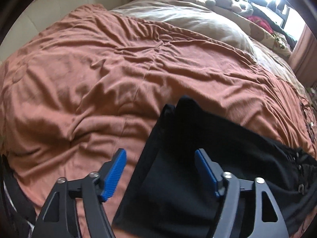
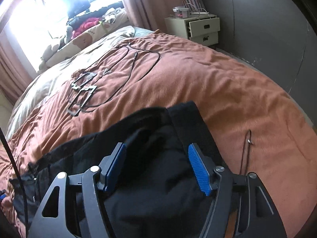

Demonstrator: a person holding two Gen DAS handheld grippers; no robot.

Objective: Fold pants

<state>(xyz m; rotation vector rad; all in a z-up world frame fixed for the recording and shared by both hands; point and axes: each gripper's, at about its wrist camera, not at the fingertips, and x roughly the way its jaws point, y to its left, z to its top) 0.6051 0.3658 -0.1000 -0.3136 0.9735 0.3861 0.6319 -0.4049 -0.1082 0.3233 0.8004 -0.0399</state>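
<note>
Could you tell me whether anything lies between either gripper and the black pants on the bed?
Nothing visible does. The left gripper and right gripper are both open directly over the black pants. The black cable and metal frames lie farther away on the orange bedspread.

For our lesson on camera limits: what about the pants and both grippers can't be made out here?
- Left wrist: pants waist end cut off by the frame edge; left gripper hides cloth below.
- Right wrist: right gripper frame covers the near pants; dark folds unreadable.
</note>
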